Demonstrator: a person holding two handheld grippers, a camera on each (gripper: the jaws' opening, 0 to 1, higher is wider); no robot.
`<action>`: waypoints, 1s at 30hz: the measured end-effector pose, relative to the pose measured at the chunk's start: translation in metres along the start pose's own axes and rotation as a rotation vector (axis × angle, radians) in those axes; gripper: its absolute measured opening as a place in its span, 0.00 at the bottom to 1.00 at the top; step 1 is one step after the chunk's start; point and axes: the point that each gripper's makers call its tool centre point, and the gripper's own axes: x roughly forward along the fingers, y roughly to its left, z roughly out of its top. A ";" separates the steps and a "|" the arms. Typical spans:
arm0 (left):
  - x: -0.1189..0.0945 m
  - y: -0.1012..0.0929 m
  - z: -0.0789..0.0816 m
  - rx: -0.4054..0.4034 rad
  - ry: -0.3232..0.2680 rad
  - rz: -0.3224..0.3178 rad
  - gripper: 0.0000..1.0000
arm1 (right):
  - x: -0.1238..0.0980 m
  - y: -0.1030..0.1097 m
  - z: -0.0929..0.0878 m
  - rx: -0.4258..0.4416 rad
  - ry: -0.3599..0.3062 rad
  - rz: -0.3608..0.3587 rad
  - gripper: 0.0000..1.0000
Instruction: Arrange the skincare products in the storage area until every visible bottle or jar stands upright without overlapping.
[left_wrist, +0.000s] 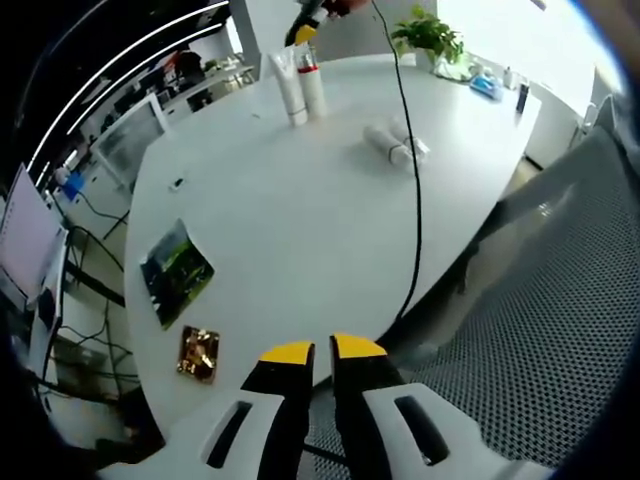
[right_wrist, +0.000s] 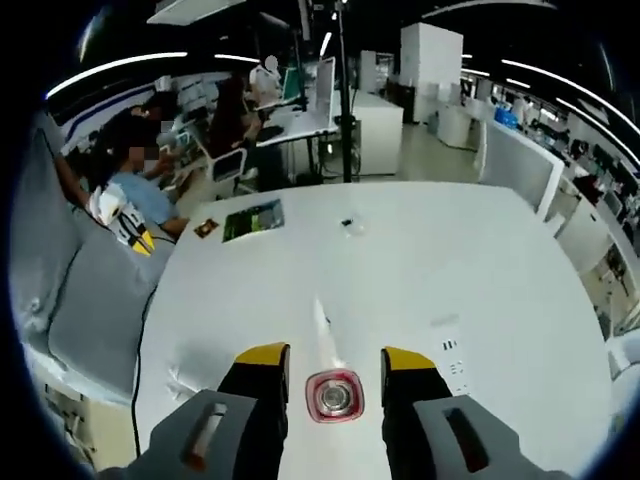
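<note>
In the left gripper view, the left gripper is nearest, with its yellow tips almost touching, so it is closed and holds nothing. It hangs over the near edge of the white tabletop, beside a grey mesh chair back. Close to this near edge lie a small shiny gold packet and, a little further in, a dark green card. A black cable runs across the tabletop from the far edge to the near edge.

Near the far edge two white tubes stand upright, touching each other; one has a red band near its top. To the right of them, well apart, two white bottles lie on their sides, pressed together, beside the cable. A green plant stands at the far right corner.

In the right gripper view, the right gripper is open, with its two yellow tips on both sides of a round cap with a red ring, seen from above. It is not possible to tell if the tips touch it. A white power strip lies on the tabletop just right of it. The left gripper appears beyond the left edge of the tabletop. At the far edge lie the green card and the gold packet, and people sit at desks behind.
</note>
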 end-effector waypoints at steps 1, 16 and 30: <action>0.000 0.000 0.000 -0.001 0.000 0.002 0.04 | 0.003 -0.001 -0.001 -0.002 0.026 -0.004 0.24; 0.000 0.002 -0.001 -0.007 0.008 0.007 0.04 | 0.023 0.019 -0.009 -0.055 0.167 0.037 0.03; 0.000 0.001 -0.002 -0.005 0.013 0.005 0.04 | 0.019 0.034 -0.007 -0.057 0.185 0.043 0.00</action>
